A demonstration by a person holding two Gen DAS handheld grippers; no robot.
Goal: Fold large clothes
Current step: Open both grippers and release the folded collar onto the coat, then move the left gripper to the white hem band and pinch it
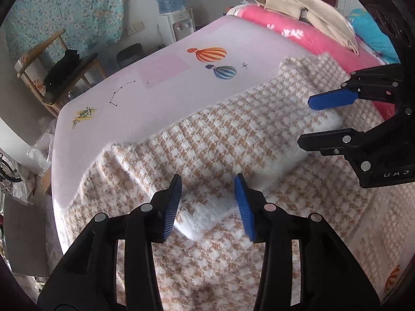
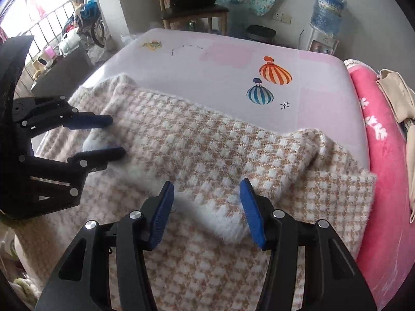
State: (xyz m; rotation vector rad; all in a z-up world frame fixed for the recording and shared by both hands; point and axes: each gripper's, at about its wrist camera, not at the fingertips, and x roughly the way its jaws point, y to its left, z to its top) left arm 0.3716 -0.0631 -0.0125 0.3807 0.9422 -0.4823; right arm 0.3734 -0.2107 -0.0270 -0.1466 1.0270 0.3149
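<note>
On the pale desk [image 2: 220, 59] the checked sweater [image 2: 197, 150] lies with a fold laid over, both the left gripper [image 1: 207, 202] and right gripper [image 2: 206, 207] open-jawed above its fuzzy edge, seemingly just released; next, probably regrasp for another fold.

Fuzzy knit sweater [image 2: 207, 155] on a smooth, glossy tabletop [image 2: 220, 72].

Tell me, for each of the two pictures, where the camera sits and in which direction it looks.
Left wrist view: sits on the left tool, looks down and forward over the checked knit garment toward the water dispenser; its own open fingers show, and the right tool enters at right.
Right wrist view: sits on the right tool, looks down over the same garment toward the wooden chair; the left tool enters at left.
Both share the garment, the balloon-print sheet and the pink blanket.
</note>
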